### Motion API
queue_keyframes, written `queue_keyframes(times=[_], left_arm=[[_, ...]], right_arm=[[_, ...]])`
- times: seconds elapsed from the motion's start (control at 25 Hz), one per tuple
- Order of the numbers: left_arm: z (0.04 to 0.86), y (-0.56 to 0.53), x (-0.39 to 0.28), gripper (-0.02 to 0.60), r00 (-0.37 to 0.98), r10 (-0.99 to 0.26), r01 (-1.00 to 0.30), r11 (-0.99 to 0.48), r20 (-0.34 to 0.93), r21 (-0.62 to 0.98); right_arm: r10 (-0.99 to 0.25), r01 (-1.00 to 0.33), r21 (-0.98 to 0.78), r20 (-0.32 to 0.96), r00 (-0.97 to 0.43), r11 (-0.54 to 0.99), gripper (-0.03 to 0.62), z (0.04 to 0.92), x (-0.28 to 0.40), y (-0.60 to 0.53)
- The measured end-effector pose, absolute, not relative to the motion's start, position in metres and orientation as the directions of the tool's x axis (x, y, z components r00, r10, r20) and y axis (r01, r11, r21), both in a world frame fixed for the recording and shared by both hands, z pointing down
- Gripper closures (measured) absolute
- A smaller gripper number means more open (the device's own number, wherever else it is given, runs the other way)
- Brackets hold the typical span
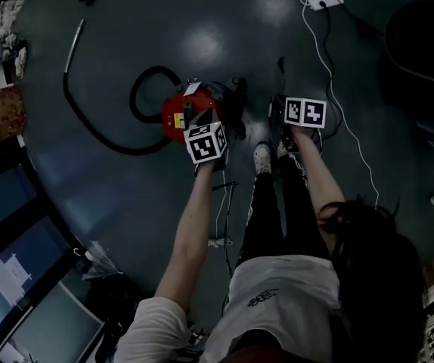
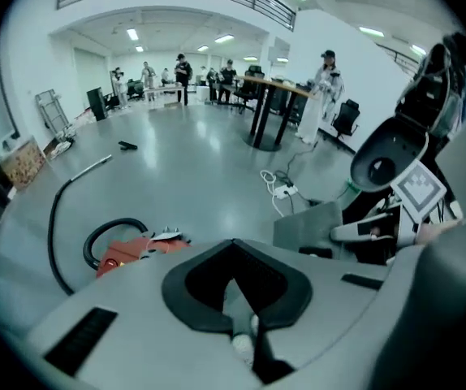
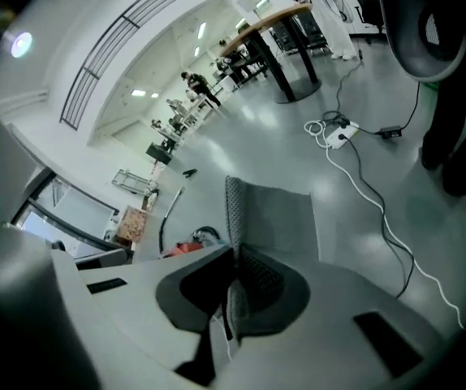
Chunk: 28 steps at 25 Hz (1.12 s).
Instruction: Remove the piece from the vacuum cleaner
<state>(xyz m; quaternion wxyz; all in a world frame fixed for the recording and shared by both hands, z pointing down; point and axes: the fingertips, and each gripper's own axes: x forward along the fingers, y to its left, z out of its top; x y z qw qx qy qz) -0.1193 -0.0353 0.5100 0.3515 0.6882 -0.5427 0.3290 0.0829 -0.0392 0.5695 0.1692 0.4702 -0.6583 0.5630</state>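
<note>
- One piece (image 3: pixel 273 214) sits clamped in my right tongs (image 3: pixel 233 254), seemingly off the vacuum (image 1: pixel 175 118).
- My left tongs (image 2: pixel 233 246): together, empty.
- Remaining: set it down.

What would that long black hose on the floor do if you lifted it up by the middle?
Probably it would droop: the hose lies in a loop and a wide curve, so it looks bendy. The silver tube at its end looks straight, so that part likely stays stiff.
</note>
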Motion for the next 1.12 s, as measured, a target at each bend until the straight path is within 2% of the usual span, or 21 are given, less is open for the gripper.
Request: queue_keyframes(times=[0.16, 0.4, 0.6, 1.12], left_arm=[[0.429, -0.037, -0.114, 0.575, 0.219, -0.619, -0.969, -0.045, 0.754, 0.244], [0.288, -0.064, -0.123, 0.575, 0.188, -0.788, -0.965, -0.037, 0.587, 0.259], [0.192, -0.066, -0.139, 0.575, 0.153, -0.887, -0.960, -0.029, 0.436, 0.279], [0.082, -0.029, -0.141, 0.575, 0.138, -0.976, -0.959, -0.089, 0.168, 0.268]], right_arm=[[-0.469, -0.836, -0.548, 0.741, -0.481, -0.010, 0.561, 0.484, 0.071, -0.038], [-0.543, -0.851, -0.512, 0.685, -0.487, 0.117, 0.560, 0.348, 0.048, -0.058], [-0.608, -0.821, -0.519, 0.579, -0.543, 0.239, 0.560, 0.253, 0.027, -0.061], [-0.651, -0.689, -0.510, 0.291, -0.701, 0.514, 0.560, 0.130, 0.001, -0.051]])
